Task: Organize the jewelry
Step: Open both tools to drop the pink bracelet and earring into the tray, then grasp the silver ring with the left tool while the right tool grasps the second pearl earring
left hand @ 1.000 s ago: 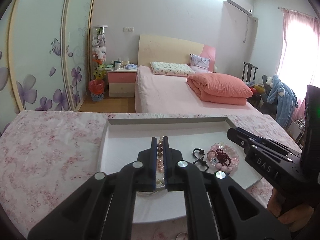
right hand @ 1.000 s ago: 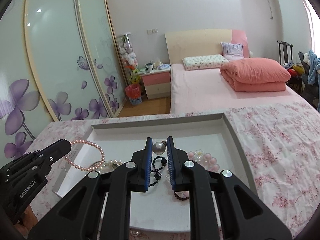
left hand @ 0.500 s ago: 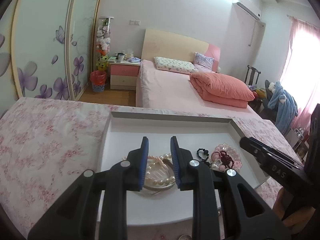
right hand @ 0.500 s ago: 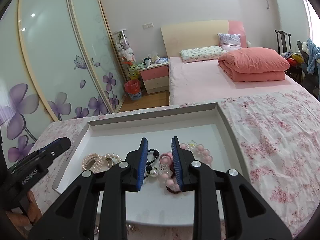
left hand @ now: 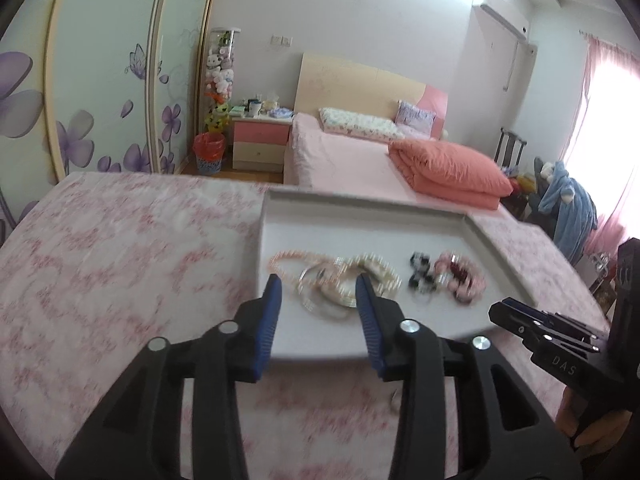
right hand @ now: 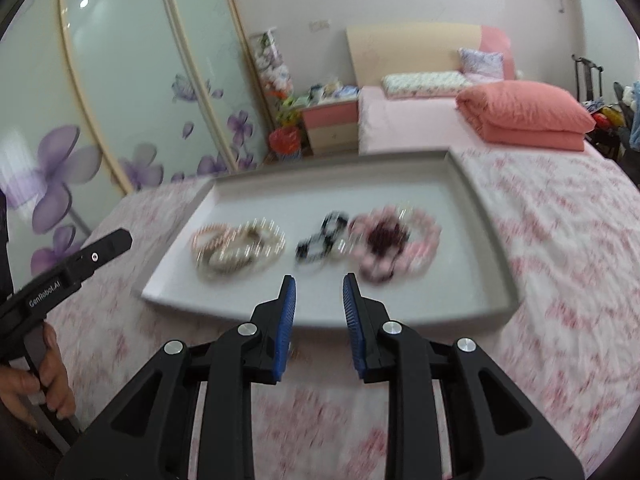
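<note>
- Sitting in the tray (right hand: 472,184): pearls (right hand: 240,246) by its left edge, pink beads (right hand: 396,242) toward the right
- Left tongs (left hand: 318,290) and right tongs (right hand: 319,294) gape, holding nothing
- Keep piles apart; move slowly
</note>
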`<state>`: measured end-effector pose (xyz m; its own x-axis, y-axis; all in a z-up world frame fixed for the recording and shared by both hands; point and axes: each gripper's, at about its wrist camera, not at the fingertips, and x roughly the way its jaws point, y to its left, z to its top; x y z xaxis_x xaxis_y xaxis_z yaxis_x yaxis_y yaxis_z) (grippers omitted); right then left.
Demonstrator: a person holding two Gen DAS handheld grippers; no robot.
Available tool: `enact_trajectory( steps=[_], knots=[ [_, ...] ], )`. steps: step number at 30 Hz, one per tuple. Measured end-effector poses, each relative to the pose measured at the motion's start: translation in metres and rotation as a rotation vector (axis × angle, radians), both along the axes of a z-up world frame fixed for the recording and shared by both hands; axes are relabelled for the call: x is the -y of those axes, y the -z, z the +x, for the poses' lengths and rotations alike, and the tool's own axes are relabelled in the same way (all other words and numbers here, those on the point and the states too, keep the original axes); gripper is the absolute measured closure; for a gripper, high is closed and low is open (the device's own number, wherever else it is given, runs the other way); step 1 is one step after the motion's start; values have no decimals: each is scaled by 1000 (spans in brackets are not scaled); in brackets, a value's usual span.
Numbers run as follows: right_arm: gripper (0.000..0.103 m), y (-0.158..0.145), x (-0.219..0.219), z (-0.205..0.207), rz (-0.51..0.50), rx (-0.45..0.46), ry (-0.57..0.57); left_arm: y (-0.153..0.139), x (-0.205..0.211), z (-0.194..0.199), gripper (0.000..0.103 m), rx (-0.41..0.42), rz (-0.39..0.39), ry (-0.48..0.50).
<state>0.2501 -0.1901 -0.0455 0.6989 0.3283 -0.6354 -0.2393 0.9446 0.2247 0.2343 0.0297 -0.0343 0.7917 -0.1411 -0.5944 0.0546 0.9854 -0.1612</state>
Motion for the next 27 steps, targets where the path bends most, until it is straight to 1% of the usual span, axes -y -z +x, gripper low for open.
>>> enact_trajectory(
  steps=[4,6,8,12,21,22,25,27],
  knots=[
    [77,14,-14,-7,-38,-53,-44,10,-5,-15,57,-31,60,-9],
    [77,19,-19,-10,-53,-69,-53,14,-8,-21,52,-43,81,-12],
    [77,23,-24,-10,-68,-88,-62,18,-11,-25,49,-50,85,-17],
    [77,32,-34,-7,-93,-120,-65,23,-17,-28,48,-66,82,-28],
    [77,37,-48,-2,-161,-130,-60,27,-16,-28,46,-76,91,-21],
    [78,38,-49,-3,-172,-127,-61,28,-15,-28,46,-78,91,-20],
    [88,39,-47,-5,-183,-123,-58,29,-11,-28,46,-84,91,-14],
    [89,38,-42,-6,-177,-127,-51,29,-8,-29,45,-85,91,-8]
  ],
)
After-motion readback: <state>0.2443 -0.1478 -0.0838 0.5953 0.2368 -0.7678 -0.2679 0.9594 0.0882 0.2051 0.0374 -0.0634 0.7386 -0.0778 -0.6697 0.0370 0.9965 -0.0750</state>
